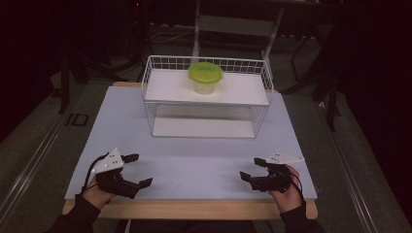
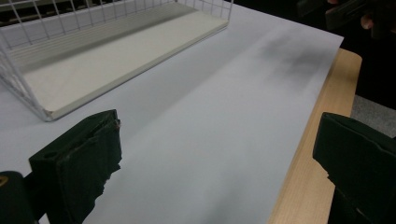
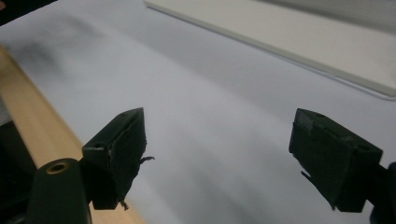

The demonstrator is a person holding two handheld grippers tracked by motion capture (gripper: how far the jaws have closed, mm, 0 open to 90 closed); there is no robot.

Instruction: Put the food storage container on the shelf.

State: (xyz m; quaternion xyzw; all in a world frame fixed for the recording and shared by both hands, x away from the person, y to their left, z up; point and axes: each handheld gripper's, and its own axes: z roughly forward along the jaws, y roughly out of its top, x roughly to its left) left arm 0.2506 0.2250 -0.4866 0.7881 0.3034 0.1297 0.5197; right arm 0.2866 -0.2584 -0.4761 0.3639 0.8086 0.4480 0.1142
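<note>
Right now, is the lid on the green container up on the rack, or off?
On. In the high view the green lid sits flat over the clear container, upright on the wire rack's top shelf. Whether it is sealed cannot be told.

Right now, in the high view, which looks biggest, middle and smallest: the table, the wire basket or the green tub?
1. Table, biggest by far.
2. Wire basket, middle.
3. Green tub, smallest; it sits on the basket's top shelf, farther from the camera, but the order is clear.

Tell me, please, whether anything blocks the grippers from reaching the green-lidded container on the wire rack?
Nothing visible does. The container sits on the rack's top shelf, and bare table lies between it and both open grippers, left and right.
</note>
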